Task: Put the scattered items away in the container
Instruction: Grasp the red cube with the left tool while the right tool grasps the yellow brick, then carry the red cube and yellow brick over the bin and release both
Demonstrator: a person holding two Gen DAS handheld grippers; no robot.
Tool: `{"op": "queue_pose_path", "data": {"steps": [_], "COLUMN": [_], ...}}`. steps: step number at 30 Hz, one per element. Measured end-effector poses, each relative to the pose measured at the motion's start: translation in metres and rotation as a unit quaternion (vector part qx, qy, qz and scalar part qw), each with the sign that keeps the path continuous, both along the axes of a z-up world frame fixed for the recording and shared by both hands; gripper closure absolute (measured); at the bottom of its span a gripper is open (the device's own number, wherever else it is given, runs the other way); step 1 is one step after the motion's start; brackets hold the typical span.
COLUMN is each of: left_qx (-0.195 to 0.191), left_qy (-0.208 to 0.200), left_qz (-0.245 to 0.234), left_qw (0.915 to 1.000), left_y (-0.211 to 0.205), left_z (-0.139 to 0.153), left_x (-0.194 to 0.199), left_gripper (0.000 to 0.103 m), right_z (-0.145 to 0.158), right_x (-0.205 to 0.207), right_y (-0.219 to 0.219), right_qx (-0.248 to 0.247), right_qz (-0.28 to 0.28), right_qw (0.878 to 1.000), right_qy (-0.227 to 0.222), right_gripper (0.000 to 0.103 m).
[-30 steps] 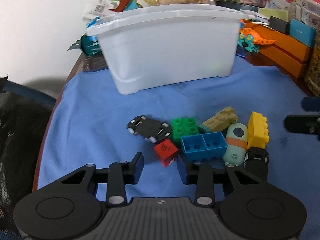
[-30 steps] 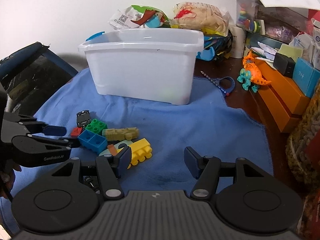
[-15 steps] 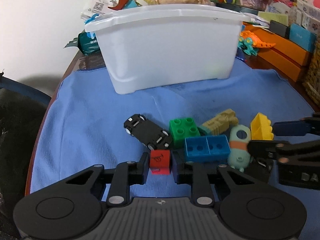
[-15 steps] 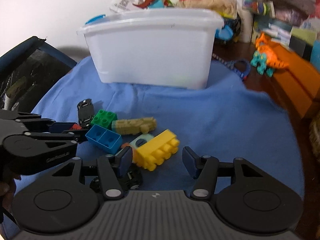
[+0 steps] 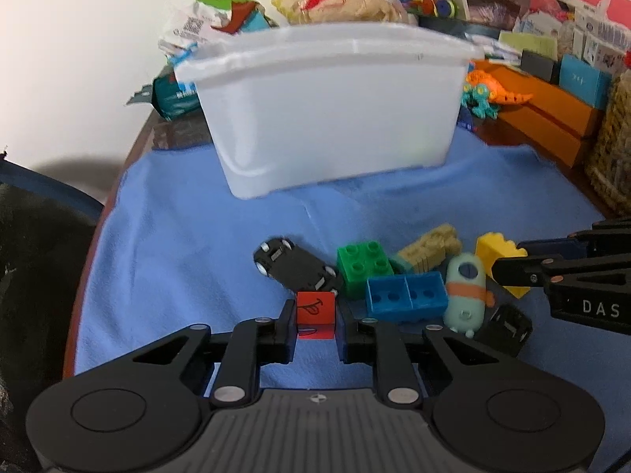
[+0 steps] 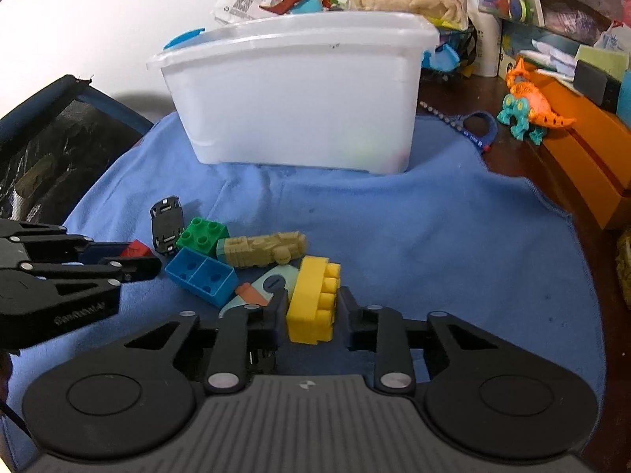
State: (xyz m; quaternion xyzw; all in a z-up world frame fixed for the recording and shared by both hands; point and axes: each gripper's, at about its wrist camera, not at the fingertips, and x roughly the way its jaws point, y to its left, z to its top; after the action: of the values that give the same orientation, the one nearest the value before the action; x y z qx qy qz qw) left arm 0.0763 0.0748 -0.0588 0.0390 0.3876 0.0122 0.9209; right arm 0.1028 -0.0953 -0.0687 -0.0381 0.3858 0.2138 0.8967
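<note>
Pick-up step: the left tool (image 5: 315,325) is closing on the red cube (image 5: 315,309), the right tool (image 6: 311,311) clenches the yellow brick (image 6: 313,305). Next, lift both toward the white bin (image 5: 331,106) at twelve o'clock.

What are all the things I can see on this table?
white bin: one, white, far end of the cloth
blue cloth: one, blue, under the bin and toys
toy cars: two, black, left of the pile and at its near right
green brick: one, mid-pile
blue brick: one, in front of the green one
tan block: one, behind the blue brick
mint figure: one, orange band, right of the blue brick
dinosaur toy: one, orange and teal, right of the bin
red cube: one, between the left jaws
yellow brick: one, between the right jaws
left gripper: black, closing on the cube
right gripper: black, shut on the yellow brick
</note>
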Motion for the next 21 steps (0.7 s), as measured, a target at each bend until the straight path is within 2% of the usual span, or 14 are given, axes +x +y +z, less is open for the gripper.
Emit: {"op": "queue_pose_path", "data": {"steps": [12,21], "left_qx": [-0.002,0.025], "left_qy": [-0.071,-0.139], "left_qz": [-0.003,-0.008], "left_qw": [0.9975,0.9899], "left_y": [-0.003,-0.004], "left_z": [0.057,0.111], "left_x": [0.002,0.028], "left_gripper": [0.081,0.081], "right_z": [0.043,0.094], "right_x": [0.001,0.022], "right_y": [-0.006,-0.003], "right_qx": [0.016,0.040], "right_qz": [0.001,-0.004], "right_qw": [0.997,0.987], "right_qy": [-0.070,-0.153], "right_gripper": [0.076,0.076]}}
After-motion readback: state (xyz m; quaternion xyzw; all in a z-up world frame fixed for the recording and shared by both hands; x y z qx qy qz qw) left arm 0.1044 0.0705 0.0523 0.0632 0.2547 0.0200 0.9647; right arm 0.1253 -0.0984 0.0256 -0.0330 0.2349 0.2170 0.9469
